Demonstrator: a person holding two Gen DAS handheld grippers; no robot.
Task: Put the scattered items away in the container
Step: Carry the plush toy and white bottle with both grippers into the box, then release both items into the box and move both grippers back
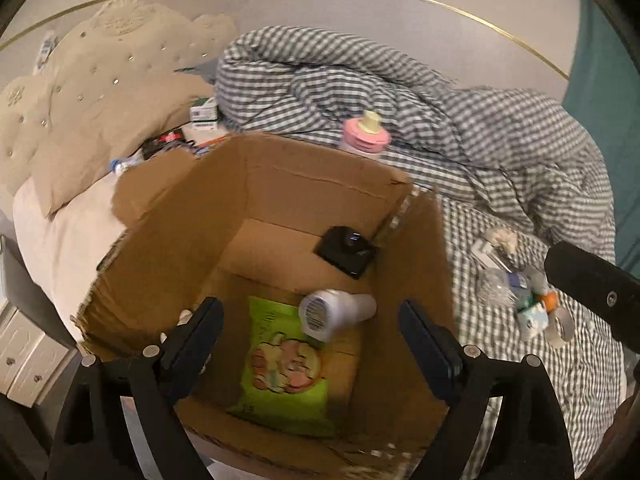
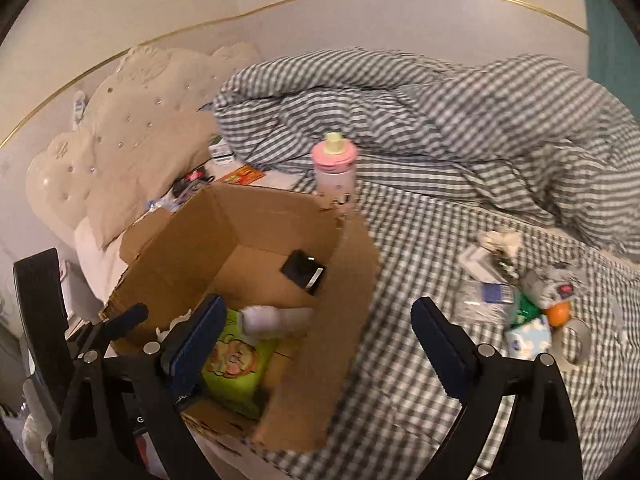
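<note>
An open cardboard box [image 1: 312, 184] [image 2: 352, 280] stands on the bed. Inside lie a green snack packet [image 1: 284, 368] [image 2: 236, 364], a white bottle [image 1: 332, 314] [image 2: 276, 320] and a black device [image 1: 347, 251] [image 2: 303, 271]. My left gripper [image 1: 310, 320] is open and empty above the box's inside. My right gripper [image 2: 316, 320] is open and empty over the box's right wall; its body shows in the left wrist view [image 1: 596, 292]. A pile of small items [image 1: 516, 280] [image 2: 528, 304] lies on the checked sheet to the right. A pink bottle [image 1: 366, 134] [image 2: 335, 168] stands behind the box.
A bunched checked duvet [image 1: 400, 88] [image 2: 440, 112] lies at the back. A beige pillow [image 1: 120, 140] [image 2: 140, 184] and tufted headboard [image 1: 100, 48] are at the left, with more small clutter [image 1: 188, 136] [image 2: 216, 176] beside them. A white drawer unit [image 1: 28, 356] stands at the lower left.
</note>
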